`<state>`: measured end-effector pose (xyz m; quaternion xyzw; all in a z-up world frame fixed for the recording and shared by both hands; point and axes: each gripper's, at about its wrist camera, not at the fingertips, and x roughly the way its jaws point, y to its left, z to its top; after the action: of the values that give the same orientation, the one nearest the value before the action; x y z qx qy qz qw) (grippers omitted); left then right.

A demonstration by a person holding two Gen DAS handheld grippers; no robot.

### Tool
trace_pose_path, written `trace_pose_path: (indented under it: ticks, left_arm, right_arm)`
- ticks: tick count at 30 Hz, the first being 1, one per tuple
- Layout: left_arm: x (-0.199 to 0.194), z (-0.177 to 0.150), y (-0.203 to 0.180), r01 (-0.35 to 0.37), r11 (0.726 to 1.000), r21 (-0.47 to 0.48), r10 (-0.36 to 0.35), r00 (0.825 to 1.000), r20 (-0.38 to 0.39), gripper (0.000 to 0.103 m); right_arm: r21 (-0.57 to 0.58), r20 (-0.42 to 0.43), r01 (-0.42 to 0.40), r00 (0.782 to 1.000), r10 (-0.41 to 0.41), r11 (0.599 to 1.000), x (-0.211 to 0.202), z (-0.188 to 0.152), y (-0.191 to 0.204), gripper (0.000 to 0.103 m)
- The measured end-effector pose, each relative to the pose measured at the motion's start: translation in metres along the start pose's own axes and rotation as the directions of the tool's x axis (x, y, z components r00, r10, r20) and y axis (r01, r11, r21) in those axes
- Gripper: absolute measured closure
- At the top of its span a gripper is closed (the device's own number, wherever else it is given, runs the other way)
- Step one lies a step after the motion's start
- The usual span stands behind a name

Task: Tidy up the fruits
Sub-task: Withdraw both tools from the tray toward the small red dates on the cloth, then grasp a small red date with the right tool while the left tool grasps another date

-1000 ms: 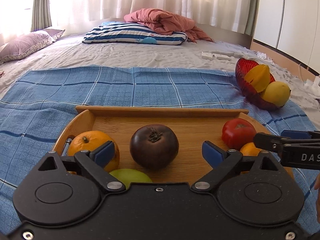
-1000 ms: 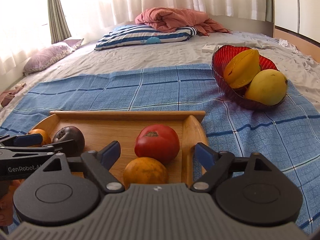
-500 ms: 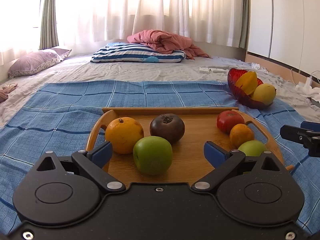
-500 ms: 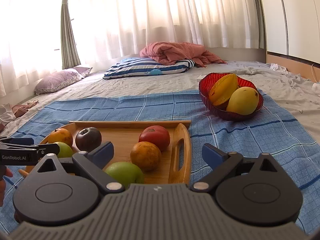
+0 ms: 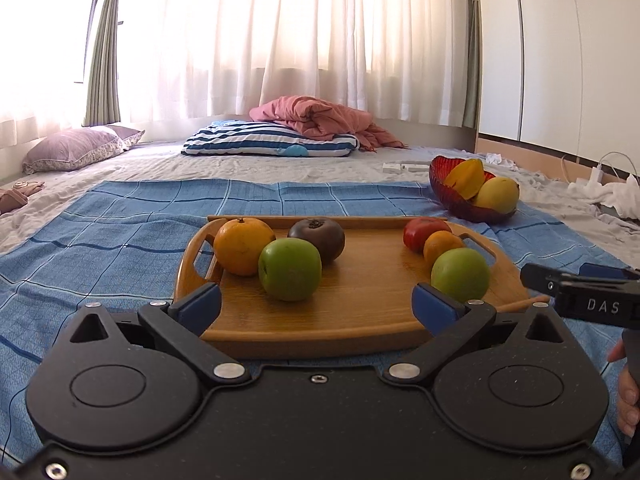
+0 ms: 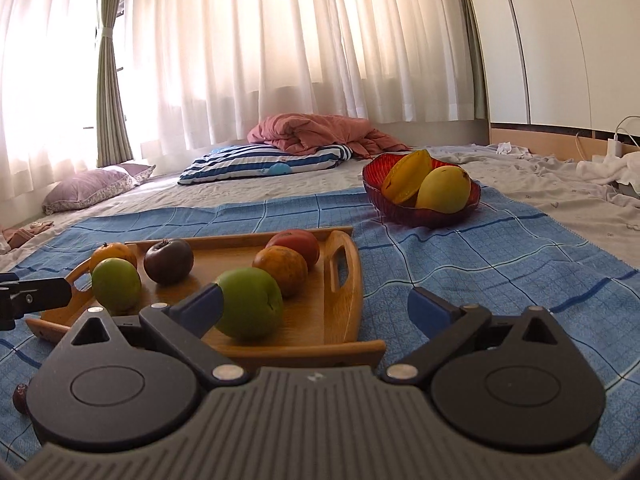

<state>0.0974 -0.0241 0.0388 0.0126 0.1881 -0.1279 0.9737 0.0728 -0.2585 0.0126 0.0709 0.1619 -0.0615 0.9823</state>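
Note:
A wooden tray point(image 5: 360, 320) on the blue checked cloth holds two groups of fruit. At its left are an orange point(image 5: 243, 246), a green apple point(image 5: 289, 269) and a dark fruit point(image 5: 318, 238). At its right are a red tomato point(image 5: 424, 232), a small orange point(image 5: 442, 246) and another green apple point(image 5: 460, 274). My left gripper point(image 5: 316, 300) hovers before the tray's near edge, its jaws opening with nothing between them. My right gripper point(image 6: 316, 304) stands open by the tray's point(image 6: 344, 320) near right corner, short of the green apple point(image 6: 250, 304).
A red bowl point(image 6: 420, 210) with a starfruit and a yellow mango sits on the cloth beyond the tray's right end. A small dark fruit point(image 6: 19, 396) lies on the cloth at the lower left. Pillows and a pink blanket lie far back on the bed.
Both grippers have drawn back from the tray and tilted up, so the whole tray and the near green apples now show. Both pairs of jaws have widened a little.

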Motion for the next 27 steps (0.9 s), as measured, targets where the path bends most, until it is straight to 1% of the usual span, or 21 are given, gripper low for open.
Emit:
trace_pose_path:
  ticks: [5,8,12,18,21,24,27]
  left_arm:
    - [-0.007,-0.020,0.001,-0.038,0.999,0.013,0.038,0.999,-0.023,0.001]
    - [-0.011,-0.029,0.003,-0.047,0.999,0.010,0.047,0.998,-0.037,0.001]
    - [-0.015,-0.039,0.002,-0.078,0.996,0.045,0.080,0.996,-0.039,0.001]
    - [-0.015,-0.047,0.005,-0.083,0.996,0.027,0.085,0.995,-0.059,0.001]
    - [-0.014,-0.052,0.007,-0.088,0.996,0.014,0.089,0.994,-0.070,0.001]
    - [-0.015,-0.054,0.005,-0.100,0.995,0.025,0.102,0.993,-0.058,0.001]
    - [-0.018,-0.055,0.003,-0.106,0.994,0.037,0.108,0.993,-0.044,0.001]
  right_arm:
    - [0.002,0.019,0.027,0.999,-0.027,1.000,-0.007,-0.004,0.001,0.000]
    - [-0.012,0.003,0.048,0.999,-0.048,0.999,-0.010,-0.008,0.003,0.000]
    - [-0.043,-0.029,0.058,0.998,-0.059,0.997,-0.013,-0.017,0.007,0.000]
    - [-0.090,-0.040,0.065,0.997,-0.069,0.994,-0.014,-0.029,0.016,0.000]
    - [-0.112,-0.046,0.089,0.994,-0.095,0.990,-0.010,-0.035,0.020,0.000]
    - [-0.144,-0.050,0.100,0.993,-0.108,0.985,-0.009,-0.040,0.026,0.000]
    - [-0.148,-0.042,0.101,0.993,-0.108,0.984,-0.010,-0.042,0.027,0.002]
